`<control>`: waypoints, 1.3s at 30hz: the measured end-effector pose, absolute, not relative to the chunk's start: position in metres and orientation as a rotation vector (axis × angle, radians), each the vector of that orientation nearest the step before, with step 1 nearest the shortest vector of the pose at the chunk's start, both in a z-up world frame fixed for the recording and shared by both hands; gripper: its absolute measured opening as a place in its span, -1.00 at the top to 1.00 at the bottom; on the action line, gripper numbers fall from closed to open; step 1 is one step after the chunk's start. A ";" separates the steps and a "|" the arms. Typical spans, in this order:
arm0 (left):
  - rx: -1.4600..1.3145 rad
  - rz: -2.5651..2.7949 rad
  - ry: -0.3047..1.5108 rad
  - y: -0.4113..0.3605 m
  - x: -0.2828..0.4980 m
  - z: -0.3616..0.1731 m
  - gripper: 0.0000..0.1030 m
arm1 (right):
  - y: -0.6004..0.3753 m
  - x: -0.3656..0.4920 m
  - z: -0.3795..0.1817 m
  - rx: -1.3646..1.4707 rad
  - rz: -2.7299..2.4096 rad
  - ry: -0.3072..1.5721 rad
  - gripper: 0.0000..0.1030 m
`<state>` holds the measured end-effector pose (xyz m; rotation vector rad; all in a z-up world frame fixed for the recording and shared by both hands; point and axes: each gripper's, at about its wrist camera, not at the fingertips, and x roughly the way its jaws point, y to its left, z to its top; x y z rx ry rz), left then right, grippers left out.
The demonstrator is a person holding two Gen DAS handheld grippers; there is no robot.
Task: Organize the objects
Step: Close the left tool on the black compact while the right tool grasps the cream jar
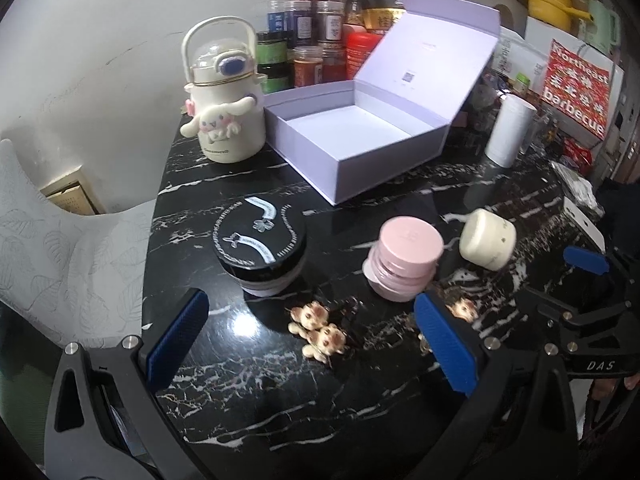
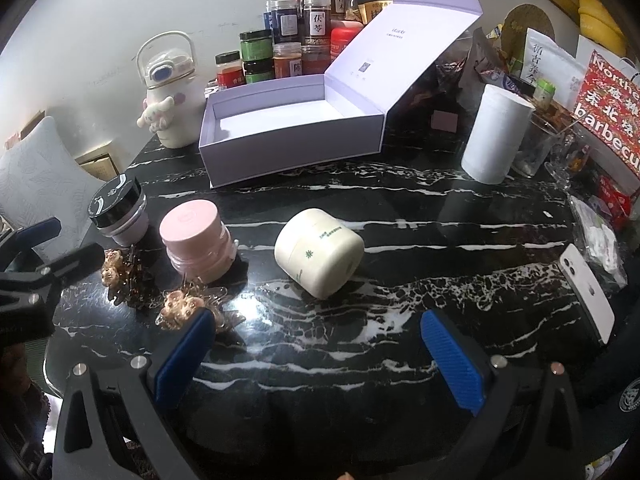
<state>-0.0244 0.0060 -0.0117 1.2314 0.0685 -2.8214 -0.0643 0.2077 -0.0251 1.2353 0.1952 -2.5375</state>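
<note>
An open, empty lilac box [image 1: 352, 136] [image 2: 288, 132] stands at the back of the black marble table [image 1: 280, 400]. In front of it lie a black-lidded jar [image 1: 260, 252] [image 2: 118, 208], a pink jar [image 1: 406, 258] [image 2: 194, 236], a cream jar on its side [image 1: 486, 238] [image 2: 320, 252] and several small bear hair clips [image 1: 318, 330] [image 2: 182, 306]. My left gripper [image 1: 312, 344] is open and empty, above the clips. My right gripper [image 2: 316, 356] is open and empty, just short of the cream jar; it also shows in the left wrist view [image 1: 576, 280].
A white cartoon-dog bottle [image 1: 224, 96] [image 2: 170, 92] stands left of the box. Spice jars [image 2: 288, 40] line the wall behind. A white cylinder [image 2: 496, 136], glasses and bags crowd the right. A white phone [image 2: 586, 294] lies at the right edge. A chair [image 1: 60, 248] stands left.
</note>
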 end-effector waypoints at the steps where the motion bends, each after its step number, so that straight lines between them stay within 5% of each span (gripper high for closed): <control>1: 1.227 -2.816 0.076 0.004 -0.026 -0.012 -1.00 | 0.208 -0.066 -0.026 1.236 -2.535 0.193 -1.00; 39: 1.268 -2.734 0.138 -0.023 -0.101 -0.045 -1.00 | 0.197 -0.142 -0.069 1.328 -2.493 0.166 -1.00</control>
